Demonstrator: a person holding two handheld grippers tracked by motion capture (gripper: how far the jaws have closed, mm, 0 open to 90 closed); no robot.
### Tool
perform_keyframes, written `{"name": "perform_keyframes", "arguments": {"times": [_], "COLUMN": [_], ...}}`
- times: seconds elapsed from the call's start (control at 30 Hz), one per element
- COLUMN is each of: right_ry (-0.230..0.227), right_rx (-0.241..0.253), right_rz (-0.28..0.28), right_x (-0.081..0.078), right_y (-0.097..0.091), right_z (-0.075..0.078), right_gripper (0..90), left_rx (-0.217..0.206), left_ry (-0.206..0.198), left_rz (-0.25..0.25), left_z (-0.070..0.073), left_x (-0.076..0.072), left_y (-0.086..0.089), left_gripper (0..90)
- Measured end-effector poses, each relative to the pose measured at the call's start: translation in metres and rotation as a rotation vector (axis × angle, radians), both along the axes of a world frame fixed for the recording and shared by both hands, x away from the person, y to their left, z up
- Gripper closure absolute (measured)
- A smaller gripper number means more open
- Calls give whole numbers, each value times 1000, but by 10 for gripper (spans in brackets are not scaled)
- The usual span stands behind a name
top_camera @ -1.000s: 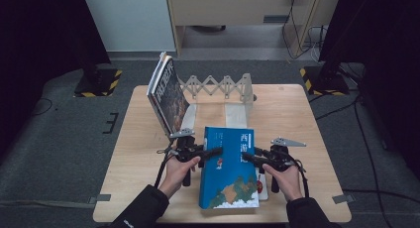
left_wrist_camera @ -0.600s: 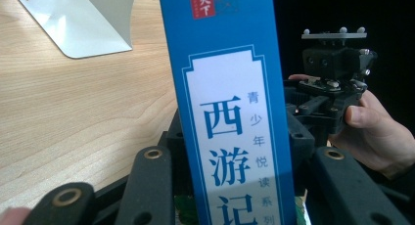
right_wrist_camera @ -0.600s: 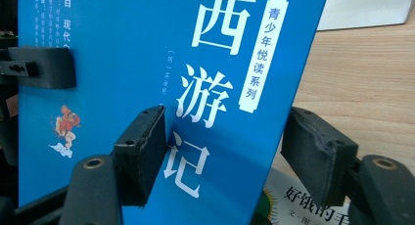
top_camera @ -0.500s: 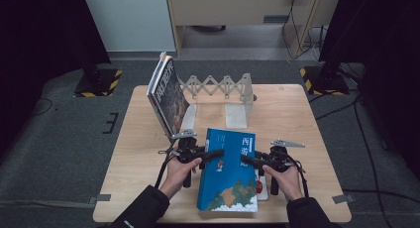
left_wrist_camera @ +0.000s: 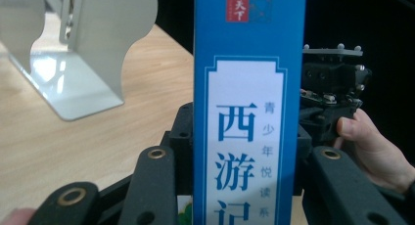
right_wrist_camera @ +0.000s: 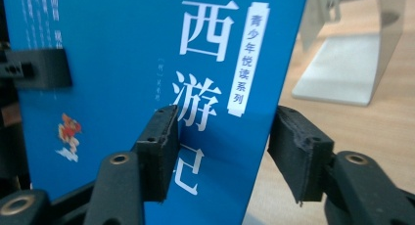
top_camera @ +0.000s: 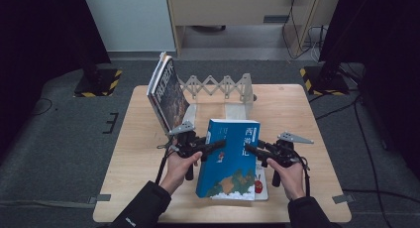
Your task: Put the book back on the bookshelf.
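Blue book [top_camera: 232,158] lower centre of the high view, tilted up off the table [top_camera: 307,114]. Left gripper [top_camera: 210,147] clamps its left edge, forearm in from the bottom. Right gripper [top_camera: 253,151] jaws just closing over its right edge; can't tell if both pads are seated.

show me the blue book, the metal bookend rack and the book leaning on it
blue book [top_camera: 233,158], high view, middle of its front cover
metal bookend rack [top_camera: 218,85], high view, zigzag bar at the back
leaning book [top_camera: 169,93], high view, its dark cover
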State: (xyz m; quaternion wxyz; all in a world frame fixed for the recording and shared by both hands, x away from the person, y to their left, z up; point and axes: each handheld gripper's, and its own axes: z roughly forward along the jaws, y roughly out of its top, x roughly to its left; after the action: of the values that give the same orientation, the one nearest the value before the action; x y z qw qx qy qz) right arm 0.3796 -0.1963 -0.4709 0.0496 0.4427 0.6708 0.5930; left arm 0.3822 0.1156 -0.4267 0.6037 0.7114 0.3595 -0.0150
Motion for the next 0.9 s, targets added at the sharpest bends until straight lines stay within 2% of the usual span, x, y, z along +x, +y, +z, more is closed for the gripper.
{"name": "perform_keyframes", "arguments": {"times": [0.1, 0.23, 0.5, 0.57, 0.9], "right_ry": [-12, -31, -47, -53, -68], "right_rx": [-4, -13, -28, -31, -32], "right_rz": [3, 10, 17, 20, 30], "right_x": [-1, -3, -5, -5, -6], "right_y": [-1, 1, 2, 2, 3], "right_z": [0, 1, 3, 4, 5], "right_gripper": [471, 486, 493, 498, 505], "left_rx": [27, 31, 50, 66, 72], "left_ry": [-11, -10, -39, -56, -71], "left_rz": [-13, -21, -24, -16, -14], "left_z": [0, 0, 0, 0, -2], "left_x": [-2, -2, -4, -5, -6], "left_y": [0, 4, 4, 4, 2], "left_gripper": [599, 600, 599, 598, 569]}}
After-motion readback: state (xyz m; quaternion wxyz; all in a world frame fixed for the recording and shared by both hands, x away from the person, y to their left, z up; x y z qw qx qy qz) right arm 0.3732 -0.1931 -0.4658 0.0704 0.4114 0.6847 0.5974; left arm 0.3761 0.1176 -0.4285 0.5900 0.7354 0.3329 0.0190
